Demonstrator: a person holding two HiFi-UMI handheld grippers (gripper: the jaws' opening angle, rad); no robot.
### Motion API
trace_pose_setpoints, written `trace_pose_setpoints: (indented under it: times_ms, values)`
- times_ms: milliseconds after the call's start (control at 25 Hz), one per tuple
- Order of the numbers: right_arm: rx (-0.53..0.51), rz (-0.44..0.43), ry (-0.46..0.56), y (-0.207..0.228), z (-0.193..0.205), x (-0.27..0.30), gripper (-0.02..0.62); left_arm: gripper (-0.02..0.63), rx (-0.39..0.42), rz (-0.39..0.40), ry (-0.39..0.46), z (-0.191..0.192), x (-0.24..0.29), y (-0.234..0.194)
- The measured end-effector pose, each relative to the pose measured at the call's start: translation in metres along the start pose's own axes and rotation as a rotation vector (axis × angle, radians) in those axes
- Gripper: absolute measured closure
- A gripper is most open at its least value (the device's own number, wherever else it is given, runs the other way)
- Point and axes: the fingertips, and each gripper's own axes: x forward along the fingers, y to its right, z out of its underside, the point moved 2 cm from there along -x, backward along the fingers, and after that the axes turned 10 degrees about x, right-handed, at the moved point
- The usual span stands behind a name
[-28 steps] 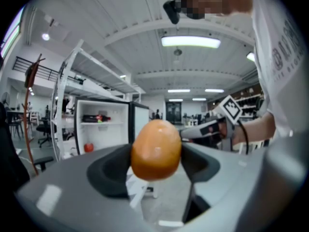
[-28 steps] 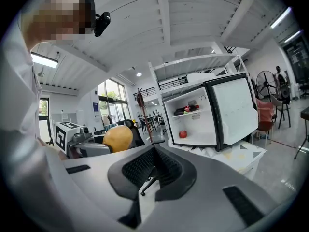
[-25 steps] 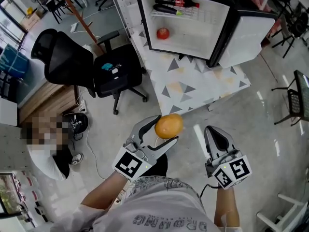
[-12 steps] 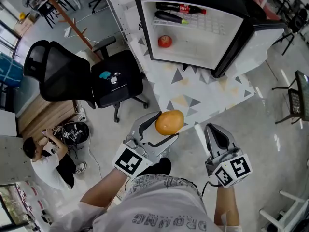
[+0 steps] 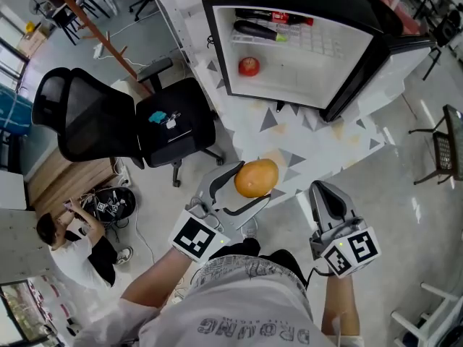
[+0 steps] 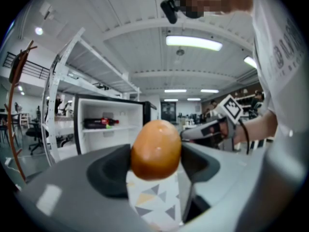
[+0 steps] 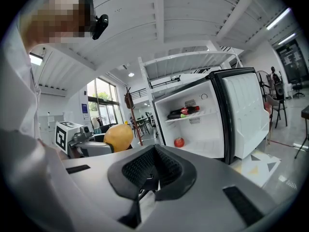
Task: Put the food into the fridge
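An orange fruit (image 5: 256,178) (image 6: 155,150) (image 7: 118,137) is clamped between the pads of my left gripper (image 5: 246,183) (image 6: 155,166), held above the floor in front of the fridge. The small black fridge (image 5: 347,63) (image 7: 231,124) stands open ahead, its door (image 5: 394,67) swung to the right. Inside it a red tomato (image 5: 249,66) (image 7: 179,142) lies on the floor of the compartment and dark bottles (image 5: 264,22) (image 6: 99,123) (image 7: 182,112) lie on the upper shelf. My right gripper (image 5: 327,202) (image 7: 149,178) hangs beside the left one, jaws together and empty.
A black office chair (image 5: 123,125) stands left of the fridge. A mat with triangle print (image 5: 289,132) covers the floor before the fridge. A person (image 5: 72,241) sits on the floor at the left beside cables. A white shelf frame (image 6: 58,81) rises left of the fridge.
Both grippers, with the orange still held in the left one, have drifted slightly toward the fridge. The fridge and chair sit a little lower in the head view.
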Motion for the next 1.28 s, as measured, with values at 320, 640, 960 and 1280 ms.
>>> trace_pose_setpoints:
  times_ms: [320,640,960,1280]
  values:
    - [0.014,0.01,0.007,0.012,-0.003,0.008,0.594,0.276,0.016,-0.004,0.006,-0.004,0.012,-0.012]
    - [0.029,-0.008,-0.006,0.039,-0.012,0.024,0.594,0.276,0.003,-0.014,-0.025,0.003,0.046,-0.025]
    - [0.034,-0.041,-0.022,0.085,-0.029,0.049,0.594,0.276,-0.02,-0.036,-0.069,0.017,0.103,-0.044]
    - [0.048,-0.066,-0.033,0.134,-0.045,0.077,0.594,0.276,-0.01,-0.044,-0.13,0.035,0.167,-0.068]
